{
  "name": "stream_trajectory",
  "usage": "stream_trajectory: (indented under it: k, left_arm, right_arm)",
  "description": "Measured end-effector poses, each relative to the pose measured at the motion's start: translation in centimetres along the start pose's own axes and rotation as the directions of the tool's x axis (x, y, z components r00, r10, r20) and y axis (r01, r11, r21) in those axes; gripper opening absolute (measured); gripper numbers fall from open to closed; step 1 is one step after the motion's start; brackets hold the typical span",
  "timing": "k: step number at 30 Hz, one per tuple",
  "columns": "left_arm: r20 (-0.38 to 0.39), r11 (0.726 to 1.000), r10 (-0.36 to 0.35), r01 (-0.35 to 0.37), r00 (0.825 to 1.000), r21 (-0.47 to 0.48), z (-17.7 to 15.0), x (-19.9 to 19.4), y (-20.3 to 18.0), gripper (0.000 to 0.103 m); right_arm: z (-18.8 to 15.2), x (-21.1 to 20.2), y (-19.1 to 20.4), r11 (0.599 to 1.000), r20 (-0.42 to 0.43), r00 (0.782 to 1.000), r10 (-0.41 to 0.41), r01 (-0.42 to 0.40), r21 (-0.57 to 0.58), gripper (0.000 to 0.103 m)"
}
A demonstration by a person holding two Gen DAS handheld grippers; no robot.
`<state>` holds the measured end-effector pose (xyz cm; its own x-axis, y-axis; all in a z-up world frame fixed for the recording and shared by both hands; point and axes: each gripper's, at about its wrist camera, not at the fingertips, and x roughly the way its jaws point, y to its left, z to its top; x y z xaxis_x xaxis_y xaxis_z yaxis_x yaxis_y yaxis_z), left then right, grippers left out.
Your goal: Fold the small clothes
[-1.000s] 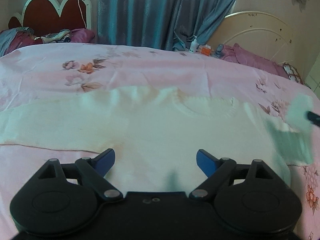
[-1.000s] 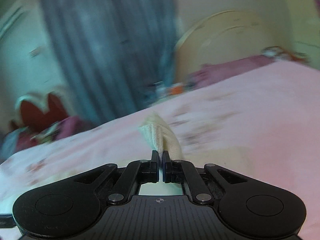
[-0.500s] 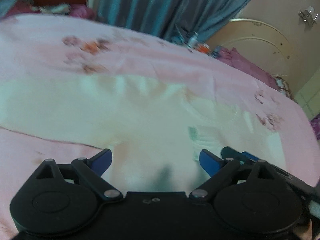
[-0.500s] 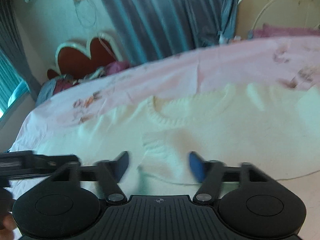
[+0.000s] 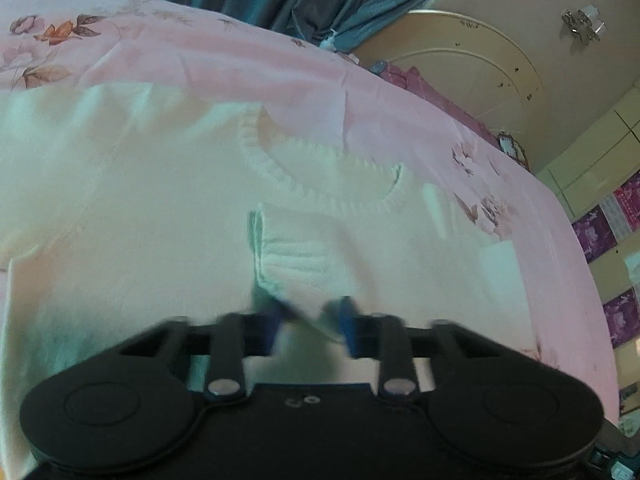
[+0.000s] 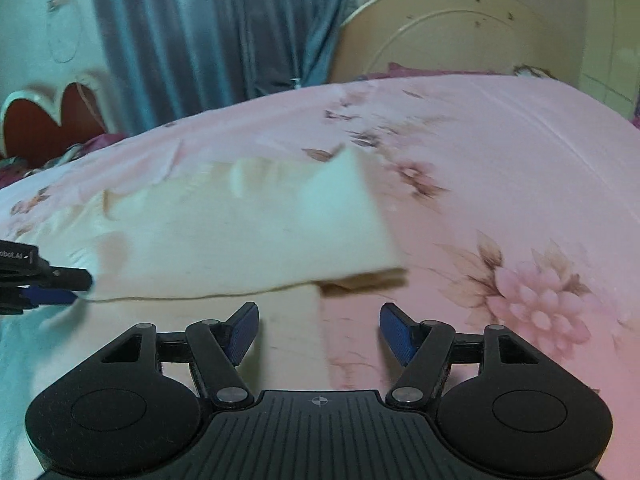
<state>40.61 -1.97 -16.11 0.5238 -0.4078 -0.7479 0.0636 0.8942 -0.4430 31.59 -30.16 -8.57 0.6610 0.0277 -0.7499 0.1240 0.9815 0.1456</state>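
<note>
I see the cream knit sweater (image 5: 160,208) spread flat on the pink floral bedspread (image 5: 208,52), its ribbed neckline (image 5: 320,176) toward the far side. One sleeve is folded in across the chest, and its ribbed cuff (image 5: 296,256) lies just below the neckline. My left gripper (image 5: 308,320) is closing, its blurred blue fingers (image 5: 348,320) either side of the sleeve edge just near of the cuff; I can't see them pressing the knit. My right gripper (image 6: 318,332) is released, its blue pads spread above the near right edge of the sweater (image 6: 240,236), holding nothing. Past it the folded sleeve (image 6: 344,208) lies with its fold toward the right. The left gripper's tip (image 6: 52,284) pokes in at that view's left edge. Beyond the bed hang blue-grey curtains (image 6: 208,36) beside a cream arched headboard (image 6: 440,28).
</note>
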Motion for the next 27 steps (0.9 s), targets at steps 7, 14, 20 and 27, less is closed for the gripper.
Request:
stream_trajectory:
  k: [7,14,20,27]
  left_arm:
    - [0.149,0.999,-0.039,0.035,0.988,0.025,1.4,-2.9,-0.7,0.004]
    - [0.319,1.0,-0.016,0.01,0.948,0.021,4.1,-8.9,1.5,0.004]
    - [0.254,0.989,0.147,-0.132,0.956,-0.072,2.4,-7.2,6.8,0.004]
    - [0.21,0.976,0.217,-0.212,0.953,-0.047,0.7,-5.8,7.7,0.004]
  right_arm:
    - [0.6,1.0,-0.7,0.999,-0.01,1.0,0.005,-0.005,0.048,0.066]
    - [1.8,2.8,0.2,0.998,0.009,1.0,0.006,-0.007,0.056,0.065]
    - [2.2,3.2,0.5,0.998,0.005,1.0,0.024,-0.025,0.064,0.02]
    - [1.8,3.0,-0.8,0.996,0.005,1.0,0.007,-0.008,0.092,0.006]
